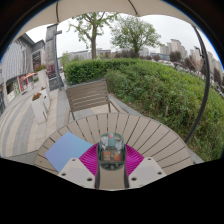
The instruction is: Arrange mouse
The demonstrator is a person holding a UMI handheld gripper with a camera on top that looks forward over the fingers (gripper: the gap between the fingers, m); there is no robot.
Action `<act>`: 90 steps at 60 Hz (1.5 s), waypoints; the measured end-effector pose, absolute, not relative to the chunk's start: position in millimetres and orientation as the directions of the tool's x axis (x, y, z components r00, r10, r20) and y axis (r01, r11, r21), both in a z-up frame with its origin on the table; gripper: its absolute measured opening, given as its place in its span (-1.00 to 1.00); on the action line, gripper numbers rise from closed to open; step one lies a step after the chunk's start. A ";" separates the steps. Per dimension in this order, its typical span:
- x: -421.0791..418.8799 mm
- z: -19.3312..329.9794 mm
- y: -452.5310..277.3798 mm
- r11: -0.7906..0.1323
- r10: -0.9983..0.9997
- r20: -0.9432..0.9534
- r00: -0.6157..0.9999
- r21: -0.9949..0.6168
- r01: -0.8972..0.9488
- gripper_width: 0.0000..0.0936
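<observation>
Mouse (111,150) on surface (150,135) betw. gripper (111,172) fingers; mat (67,151) just left; chair (88,98) behind.

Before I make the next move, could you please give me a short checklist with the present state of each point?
1. Something between the fingers: ok, a grey object stands between them.
2. Object is the mouse: cannot tell.
3. Blue mat in view: ok, it lies flat on the slatted table, just left of the fingers.
4. Mat surface free: ok, nothing on it.
5. Chair out of the way: ok, it is beyond the table.
</observation>
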State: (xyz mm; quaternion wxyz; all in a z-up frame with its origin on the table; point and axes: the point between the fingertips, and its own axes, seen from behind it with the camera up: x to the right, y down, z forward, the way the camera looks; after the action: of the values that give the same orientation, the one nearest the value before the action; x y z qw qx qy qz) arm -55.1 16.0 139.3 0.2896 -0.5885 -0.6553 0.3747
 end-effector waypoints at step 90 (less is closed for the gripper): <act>164.3 212.5 -106.7 -0.009 1.000 0.017 0.025 -0.625 0.780 0.82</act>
State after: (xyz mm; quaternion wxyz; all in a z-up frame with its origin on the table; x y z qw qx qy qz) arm 164.3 -106.7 212.5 0.2427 -0.6736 -0.6606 0.2257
